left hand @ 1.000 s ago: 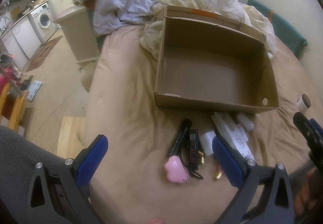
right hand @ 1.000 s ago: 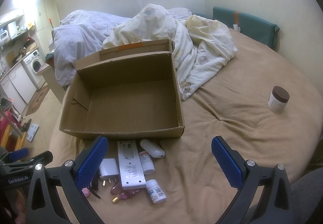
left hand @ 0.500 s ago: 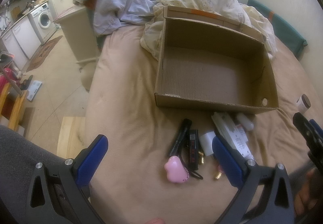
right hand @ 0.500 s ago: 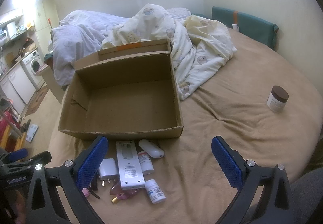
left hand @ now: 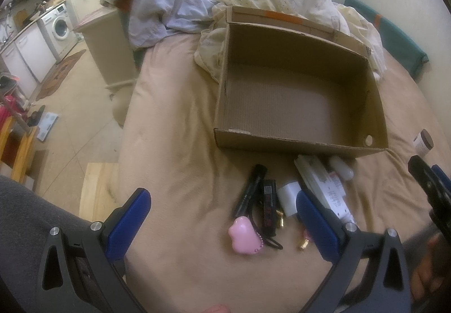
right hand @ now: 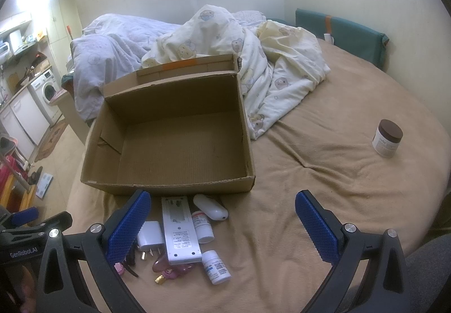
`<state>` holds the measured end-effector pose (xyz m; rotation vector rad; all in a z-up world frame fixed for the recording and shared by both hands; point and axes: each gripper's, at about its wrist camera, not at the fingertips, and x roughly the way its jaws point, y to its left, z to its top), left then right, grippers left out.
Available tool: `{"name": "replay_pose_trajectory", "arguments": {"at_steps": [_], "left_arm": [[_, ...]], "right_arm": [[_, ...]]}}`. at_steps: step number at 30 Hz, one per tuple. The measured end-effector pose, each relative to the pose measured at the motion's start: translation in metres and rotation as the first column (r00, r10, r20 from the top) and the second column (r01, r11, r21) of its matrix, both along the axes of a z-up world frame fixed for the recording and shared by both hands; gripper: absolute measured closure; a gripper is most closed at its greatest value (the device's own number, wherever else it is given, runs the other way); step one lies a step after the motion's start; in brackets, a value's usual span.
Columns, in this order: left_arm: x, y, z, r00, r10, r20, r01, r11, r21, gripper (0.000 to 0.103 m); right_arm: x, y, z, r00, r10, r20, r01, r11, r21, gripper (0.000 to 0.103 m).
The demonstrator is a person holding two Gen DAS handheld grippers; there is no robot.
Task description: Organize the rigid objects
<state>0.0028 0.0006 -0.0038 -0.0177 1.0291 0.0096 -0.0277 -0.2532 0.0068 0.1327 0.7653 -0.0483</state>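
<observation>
An empty open cardboard box (left hand: 296, 141) (right hand: 169, 186) sits on the tan bed. In front of it lies a pile of small things: a white power strip (right hand: 180, 228) (left hand: 324, 186), a white charger plug (right hand: 149, 235), a white oval case (right hand: 211, 207), two pill bottles (right hand: 217, 266), a black flashlight (left hand: 249, 190), a black rectangular device (left hand: 267, 207) and a pink heart-shaped case (left hand: 243, 235). My left gripper (left hand: 222, 220) is open and empty above the pile. My right gripper (right hand: 222, 224) is open and empty above the pile's right side.
A brown-lidded white jar (right hand: 387, 138) stands alone on the bed at the right. Crumpled duvets (right hand: 225, 45) lie behind the box. A green cushion (right hand: 338, 31) leans on the wall. The bed's left edge drops to the floor (left hand: 70, 115).
Both views have shifted only slightly; the box and the pile lie as before. Both grippers stay open.
</observation>
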Motion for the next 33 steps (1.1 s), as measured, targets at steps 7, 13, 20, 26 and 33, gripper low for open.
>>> {"name": "replay_pose_trajectory", "arguments": {"at_steps": [7,13,20,26,33], "left_arm": [[0.0,0.0,0.0,1.0,-0.002,0.001,0.002,1.0,0.0,0.0],[0.0,0.001,0.0,1.0,0.007,0.003,-0.007,1.0,0.004,0.0],[0.001,0.001,-0.003,1.0,0.014,-0.006,-0.014,1.0,-0.001,0.0],[0.0,0.0,-0.004,1.0,0.002,-0.011,-0.002,1.0,-0.004,0.0],[0.001,0.0,-0.006,1.0,-0.002,-0.016,0.002,1.0,0.001,0.0]], "right_arm": [[0.0,-0.005,-0.001,1.0,-0.003,-0.002,0.003,1.0,-0.001,0.0],[0.0,-0.009,-0.002,1.0,-0.005,-0.004,0.005,1.0,-0.003,0.0],[0.0,-0.01,-0.004,1.0,0.004,-0.009,-0.004,1.0,-0.009,0.0],[0.0,-0.009,-0.003,1.0,0.003,-0.01,-0.003,1.0,-0.01,0.0],[0.001,-0.003,-0.004,1.0,0.003,-0.014,-0.003,1.0,-0.015,0.0]]}}
